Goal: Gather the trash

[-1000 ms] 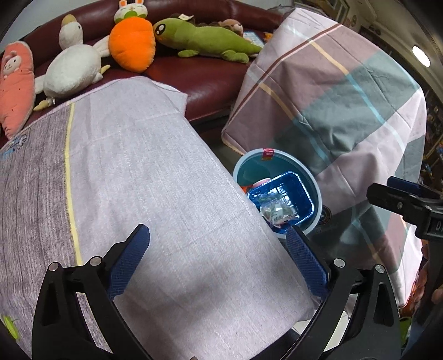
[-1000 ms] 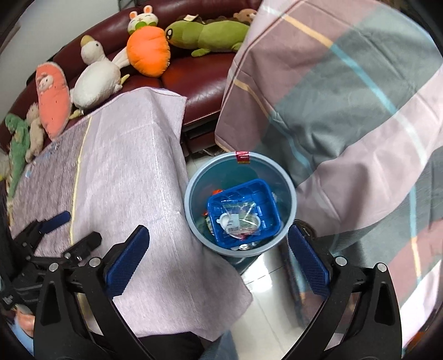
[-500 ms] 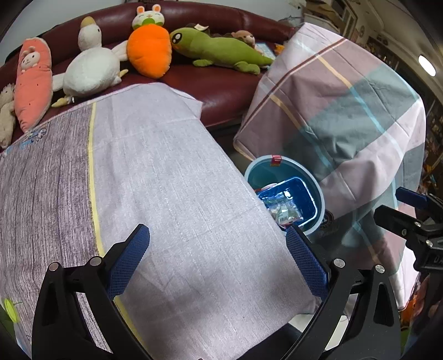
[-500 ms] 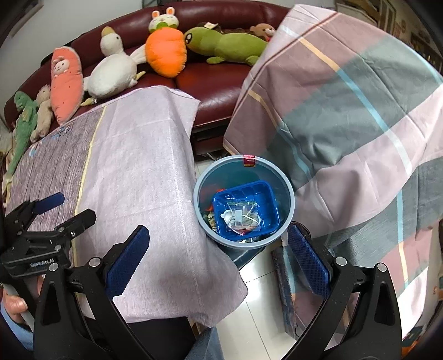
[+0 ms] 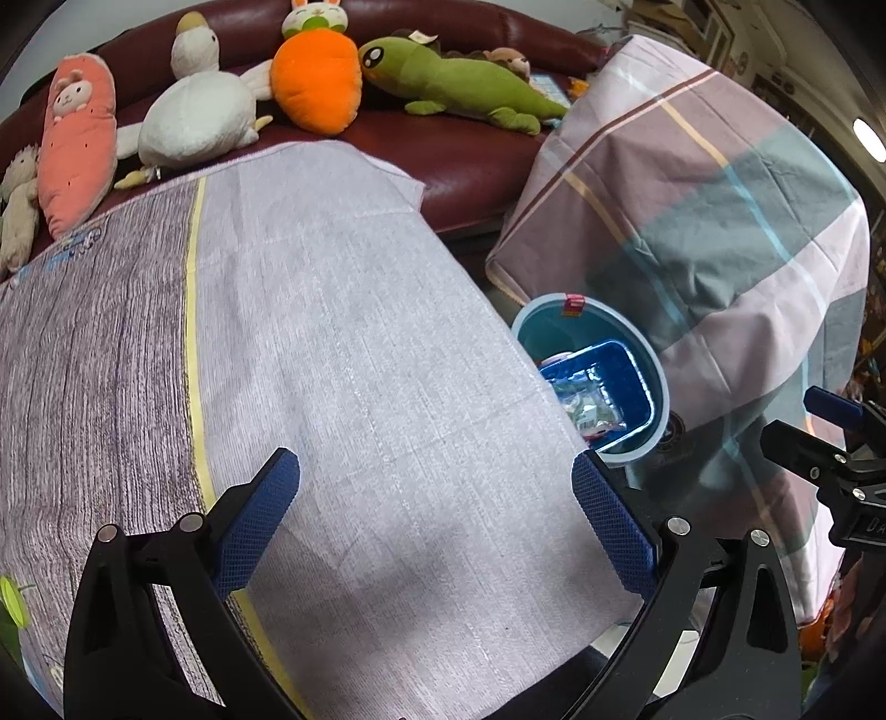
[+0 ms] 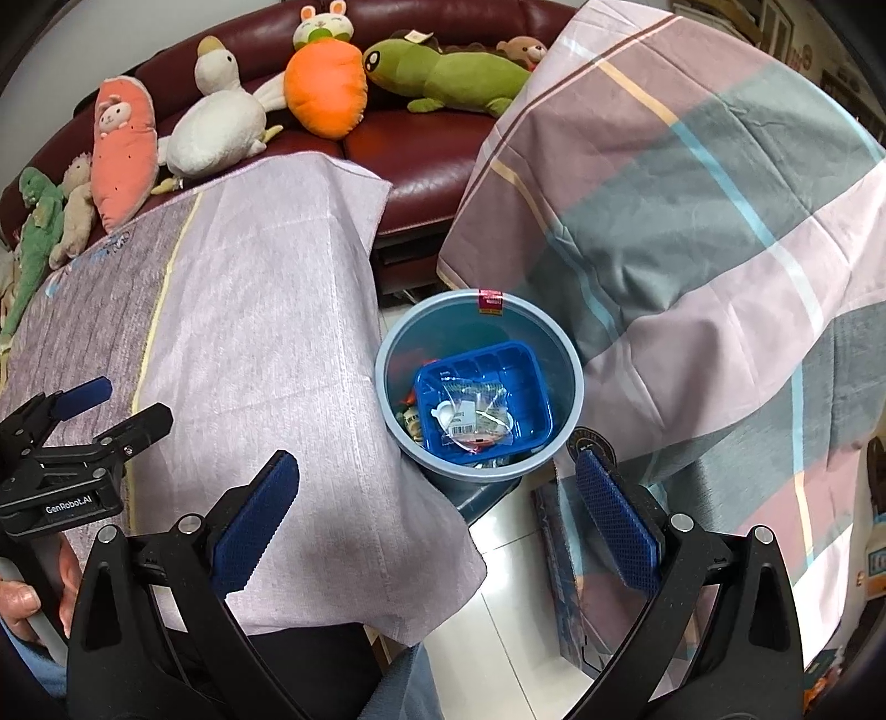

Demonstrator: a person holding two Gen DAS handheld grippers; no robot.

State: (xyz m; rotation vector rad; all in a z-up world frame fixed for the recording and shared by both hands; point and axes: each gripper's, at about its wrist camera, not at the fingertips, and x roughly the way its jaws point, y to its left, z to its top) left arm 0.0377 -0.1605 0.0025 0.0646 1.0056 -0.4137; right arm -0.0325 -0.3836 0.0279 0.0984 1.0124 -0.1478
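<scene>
Both tongs are spread wide and empty. The left tongs [image 5: 434,515] have pulled back from the bin [image 6: 479,387], over the cloth-covered surface [image 5: 343,343]. The right tongs [image 6: 437,512] have risen above the bin, where the trash bag [image 6: 473,415] lies in a blue tray [image 6: 520,376].

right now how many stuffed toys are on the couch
7: green dinosaur and beige doll far left, pink carrot, white duck, orange carrot bunny, green lizard, brown bear. More may be hidden.
</scene>
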